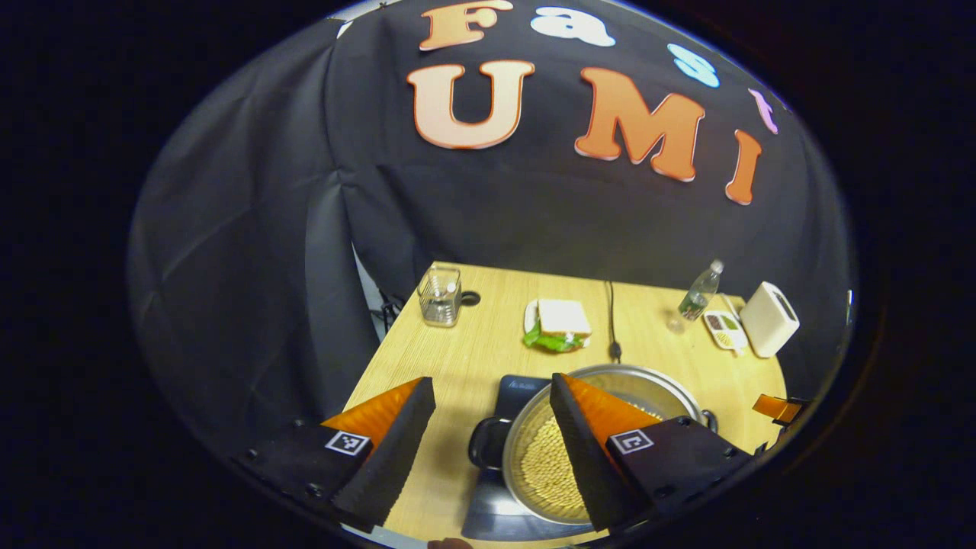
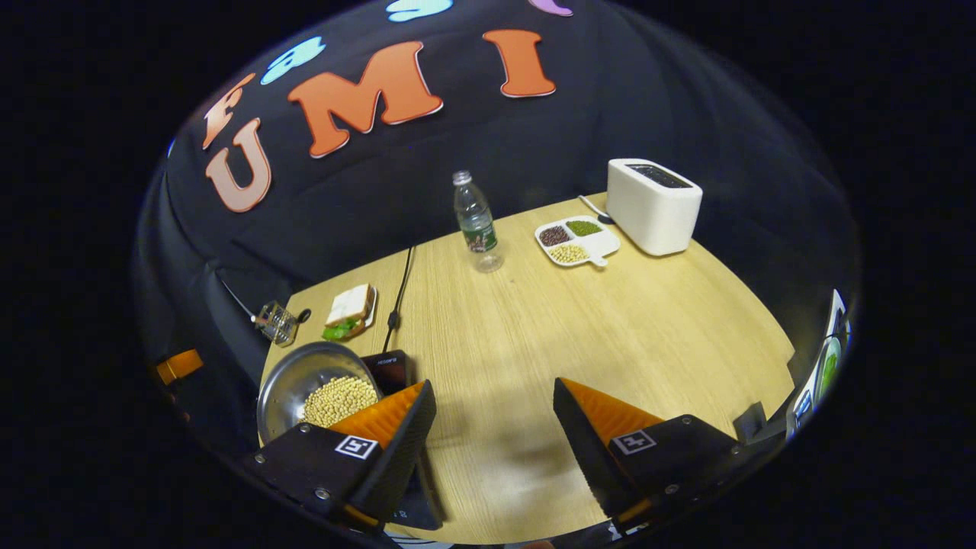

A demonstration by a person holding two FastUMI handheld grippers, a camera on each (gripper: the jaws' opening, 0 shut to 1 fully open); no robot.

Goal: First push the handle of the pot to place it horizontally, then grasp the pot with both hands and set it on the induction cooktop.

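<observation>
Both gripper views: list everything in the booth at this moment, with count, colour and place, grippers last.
pot: one, silver metal, holding pale yellow beans, on the cooktop at the near table edge.
induction cooktop: one, black, under the pot.
cable: one, black, from the cooktop to the table's back edge.
sandwich: one, white bread with green leaves, on a plate behind the pot.
glass container: one, clear, back corner.
water bottle: one, clear, upright near the wall.
divided tray: one, white, holding three kinds of beans, beside the toaster.
toaster: one, white, far corner.
table: one, light wood.
left gripper: open, over the pot's handle side.
right gripper: open, over bare table.
</observation>
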